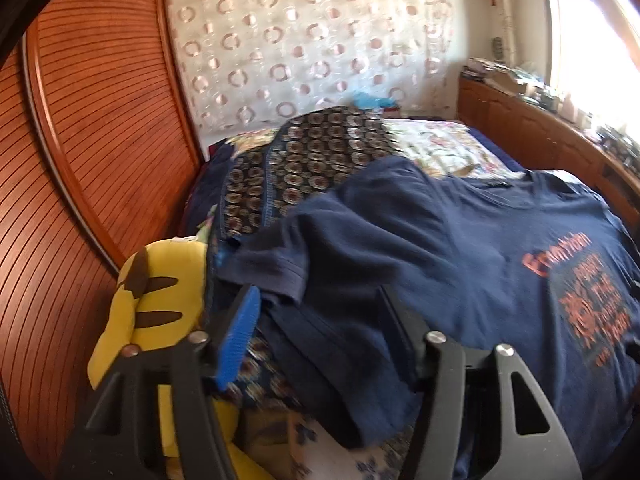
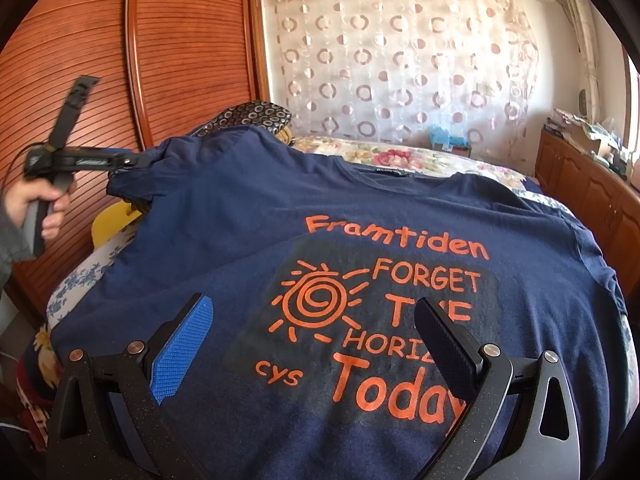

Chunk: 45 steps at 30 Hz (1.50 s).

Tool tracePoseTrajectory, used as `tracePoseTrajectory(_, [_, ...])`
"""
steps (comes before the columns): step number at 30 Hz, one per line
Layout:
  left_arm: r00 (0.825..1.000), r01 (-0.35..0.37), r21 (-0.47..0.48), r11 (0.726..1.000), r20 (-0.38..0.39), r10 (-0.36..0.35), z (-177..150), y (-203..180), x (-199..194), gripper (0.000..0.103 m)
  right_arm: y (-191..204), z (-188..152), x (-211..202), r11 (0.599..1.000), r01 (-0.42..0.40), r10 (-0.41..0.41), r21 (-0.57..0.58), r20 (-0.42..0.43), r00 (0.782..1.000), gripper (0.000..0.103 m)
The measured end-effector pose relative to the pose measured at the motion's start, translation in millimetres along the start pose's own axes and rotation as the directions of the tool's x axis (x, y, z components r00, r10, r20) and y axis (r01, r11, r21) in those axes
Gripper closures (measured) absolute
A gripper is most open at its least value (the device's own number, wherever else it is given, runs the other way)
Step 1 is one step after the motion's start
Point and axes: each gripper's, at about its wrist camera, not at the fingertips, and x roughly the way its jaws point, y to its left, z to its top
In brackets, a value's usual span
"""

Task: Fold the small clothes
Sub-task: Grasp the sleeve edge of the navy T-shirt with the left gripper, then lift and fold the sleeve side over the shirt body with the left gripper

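Observation:
A navy T-shirt [image 1: 460, 240] [image 2: 240, 208] with orange print lies face up, spread across the bed. Its left sleeve [image 1: 280, 264] [image 2: 132, 180] drapes over a patterned pillow. My left gripper [image 1: 320, 292] [image 2: 136, 160] straddles this sleeve with the jaws half apart. Sleeve cloth sits between the blue pad [image 1: 240, 332] and the black finger, and I see no pinch on it. A hand [image 2: 40, 200] holds that gripper's handle. My right gripper [image 2: 314, 302] hovers wide open over the printed chest, with nothing between its fingers.
A yellow plush toy [image 1: 160, 292] [image 2: 108, 220] lies at the bed's left edge beside the ribbed wooden wardrobe [image 1: 80, 120] [image 2: 180, 40]. The dark patterned pillow [image 1: 312, 148] [image 2: 252, 114] sits behind the sleeve. A floral bedspread [image 2: 400, 160] and a cluttered wooden cabinet [image 2: 580, 184] lie to the right.

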Motion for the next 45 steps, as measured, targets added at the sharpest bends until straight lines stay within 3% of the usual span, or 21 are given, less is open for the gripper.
tracePoseTrajectory(5, [0.996,-0.066,0.007,0.998,-0.066,0.067,3,10,23,0.068,0,-2,1,1.0,-0.006,0.006,0.001,0.001,1.0,0.001])
tracePoseTrajectory(7, [0.994,-0.095,0.012,0.995,-0.053,0.096,3,12,24,0.098,0,-2,1,1.0,-0.004,0.004,0.001,0.002,1.0,0.001])
tracePoseTrajectory(13, [0.997,-0.07,0.028,0.997,0.037,0.069,17,5,-7,0.101,2,-3,1,1.0,-0.009,0.009,-0.008,0.002,1.0,0.001])
tracePoseTrajectory(19, [0.994,-0.012,0.104,0.995,0.106,0.001,54,-40,-42,0.101,3,-3,4,1.0,-0.009,0.009,-0.004,0.001,1.0,0.001])
tracePoseTrajectory(22, [0.995,0.023,0.153,0.988,0.097,-0.038,75,-74,-46,0.101,3,-3,4,1.0,-0.008,0.008,-0.005,0.002,1.0,0.001])
tracePoseTrajectory(24, [0.994,0.083,0.184,0.979,0.061,-0.096,87,-100,-42,0.101,2,-3,5,1.0,-0.009,0.009,-0.006,0.002,1.0,0.001])
tracePoseTrajectory(26, [0.99,0.128,0.203,0.971,0.029,-0.137,95,-122,-40,0.098,1,-4,5,1.0,-0.011,0.011,-0.004,0.0,1.0,0.001])
tracePoseTrajectory(29, [0.98,0.185,0.225,0.957,0.031,-0.197,101,-144,-47,0.081,-3,-5,5,1.0,-0.012,0.012,0.009,-0.002,1.0,0.001])
tracePoseTrajectory(31, [0.974,0.203,0.228,0.952,0.049,-0.219,101,-151,-57,0.061,-4,-5,4,1.0,-0.015,0.015,0.016,-0.003,1.0,0.001])
tracePoseTrajectory(34, [0.966,0.237,0.234,0.943,0.043,-0.253,91,-146,-67,0.055,-5,-5,4,1.0,-0.021,0.021,0.023,-0.006,1.0,0.001])
tracePoseTrajectory(38, [0.973,0.207,0.219,0.954,0.058,-0.224,69,-134,-71,0.055,-6,-4,3,0.999,-0.021,0.021,0.027,-0.003,1.0,0.001])
tracePoseTrajectory(45, [0.974,0.214,0.165,0.963,0.033,-0.223,13,-116,-53,0.055,-10,-4,2,0.999,-0.023,0.023,0.05,0.0,1.0,0.001])
